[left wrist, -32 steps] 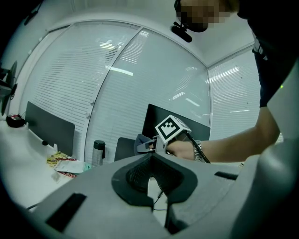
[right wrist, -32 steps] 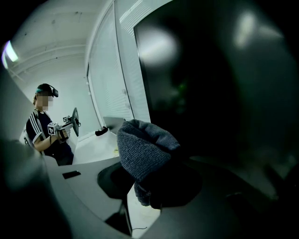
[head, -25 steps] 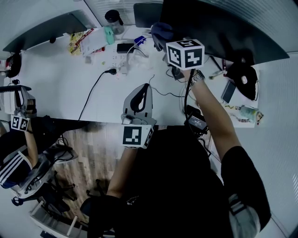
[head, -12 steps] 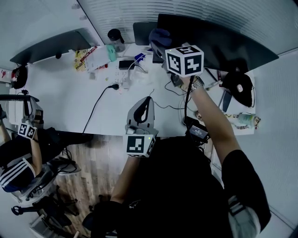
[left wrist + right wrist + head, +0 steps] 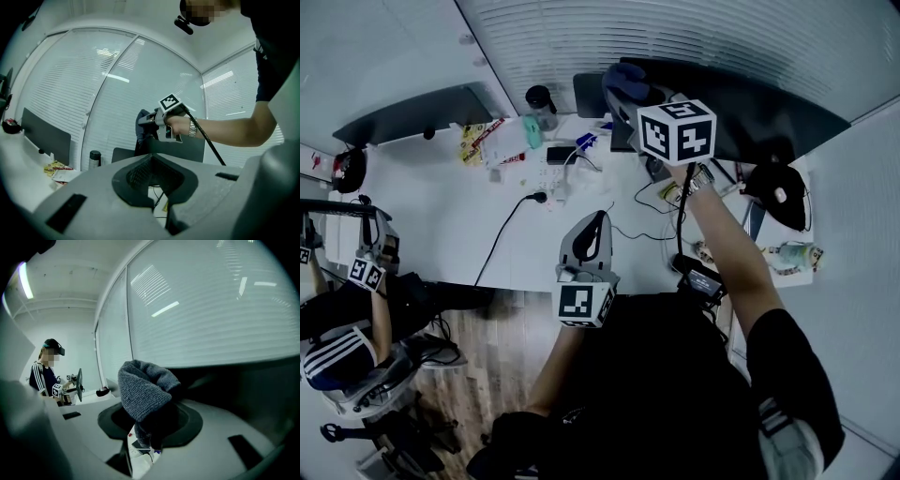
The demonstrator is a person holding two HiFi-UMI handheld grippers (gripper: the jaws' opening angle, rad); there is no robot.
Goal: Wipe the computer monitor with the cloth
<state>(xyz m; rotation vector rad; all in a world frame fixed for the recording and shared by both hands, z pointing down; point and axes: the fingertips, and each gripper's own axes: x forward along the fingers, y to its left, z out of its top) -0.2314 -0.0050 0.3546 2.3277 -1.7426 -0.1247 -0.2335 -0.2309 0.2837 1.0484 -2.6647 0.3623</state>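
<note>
Clamping cloth (image 5: 625, 79) at monitor (image 5: 750, 111) top-left corner: right gripper (image 5: 149, 426); left gripper (image 5: 592, 223) closed, empty.

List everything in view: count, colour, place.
computer monitor: one, black, desk's far right.
second monitor: one, black, far left.
cloth: one, blue-grey, at the computer monitor's upper left corner.
tumbler: one, dark, between the monitors.
cable: one, black, across the white desk.
plastic bottle: one, clear, lying at the desk's right end.
other person: one, dark clothes, lower left.
left hand-held gripper: grey, shut, empty, above the desk's near edge.
right hand-held gripper: grey, shut on the cloth.
</note>
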